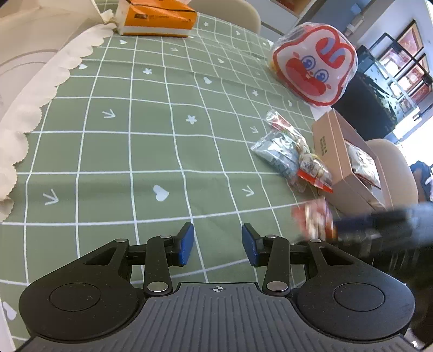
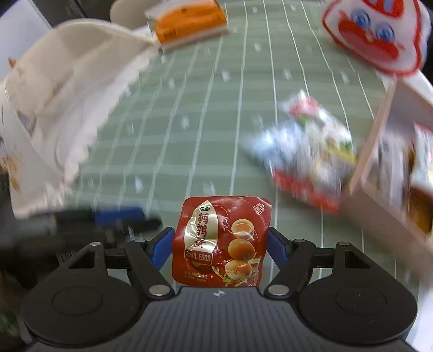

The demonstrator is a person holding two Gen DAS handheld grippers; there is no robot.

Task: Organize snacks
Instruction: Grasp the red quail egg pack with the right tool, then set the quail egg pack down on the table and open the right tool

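Far left: white scalloped cloth point(image 1: 40, 81) lies over the edge of the green checked tablecloth point(image 1: 151, 151). The orange tissue pack point(image 1: 158, 19) sits at the far end beside it.

Your left gripper point(image 1: 217, 243) hangs over bare tablecloth, blue pads partly apart, nothing between them.

Right of centre: a small heap of snack packets point(image 1: 293, 155) lies on the tablecloth, touching the near wall of the open cardboard box point(image 1: 331, 151). More packets lie inside the box. Beyond it stands a bagged white-and-red cartoon face point(image 1: 315, 63).

Lower right, blurred: your right gripper point(image 2: 220, 242) shows in the left view as a dark streak carrying a red smear. Its own camera shows the pads pressed on both sides of a red quail eggs packet point(image 2: 222, 241), held upright above the tablecloth, left of the box.
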